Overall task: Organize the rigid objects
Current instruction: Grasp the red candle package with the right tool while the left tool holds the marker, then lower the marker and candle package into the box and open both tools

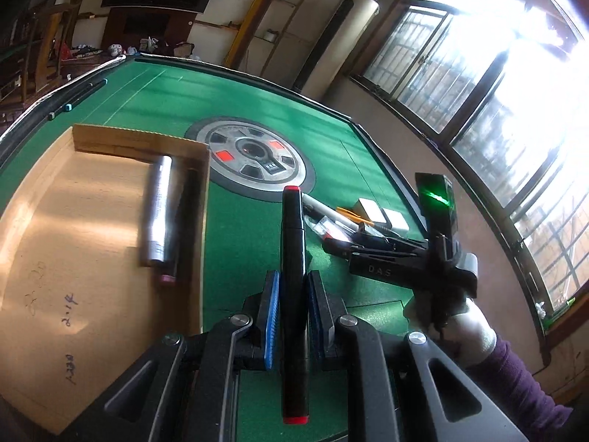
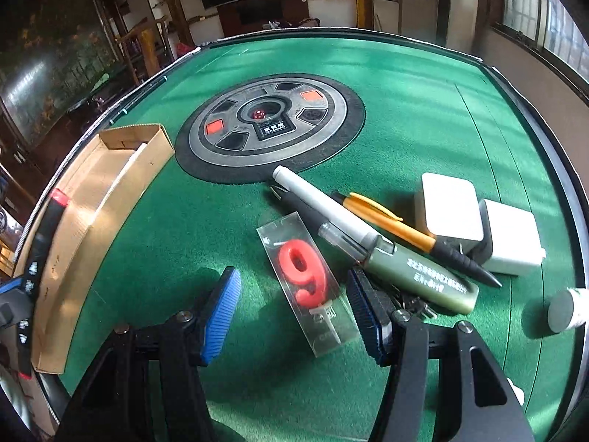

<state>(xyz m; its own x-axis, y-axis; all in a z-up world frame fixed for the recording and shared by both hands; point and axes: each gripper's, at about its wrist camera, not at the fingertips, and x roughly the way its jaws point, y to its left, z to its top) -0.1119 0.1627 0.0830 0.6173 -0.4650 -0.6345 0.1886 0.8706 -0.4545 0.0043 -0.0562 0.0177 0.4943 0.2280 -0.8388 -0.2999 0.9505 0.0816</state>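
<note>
My left gripper (image 1: 292, 316) is shut on a black marker with red ends (image 1: 292, 287), held just right of an open cardboard box (image 1: 73, 239). In the box lie a silver tube (image 1: 158, 210) and a dark pen with a pink end (image 1: 182, 221). My right gripper (image 2: 294, 316) is open and low over a clear case holding a red "9" candle (image 2: 303, 276). The case lies between its blue pads (image 2: 221, 316), with a gap on the left side. In the right wrist view the marker (image 2: 48, 221) shows at the left edge beside the box (image 2: 92, 199).
Beside the case on the green felt table (image 2: 405, 110) lie a silver pen (image 2: 320, 206), a black pen (image 2: 305, 213), an orange pen (image 2: 397, 228), a green tube (image 2: 419, 276) and two white cubes (image 2: 449, 210). A grey-capped item (image 2: 563, 309) stands at the right. A round dial (image 2: 268, 121) fills the table's middle.
</note>
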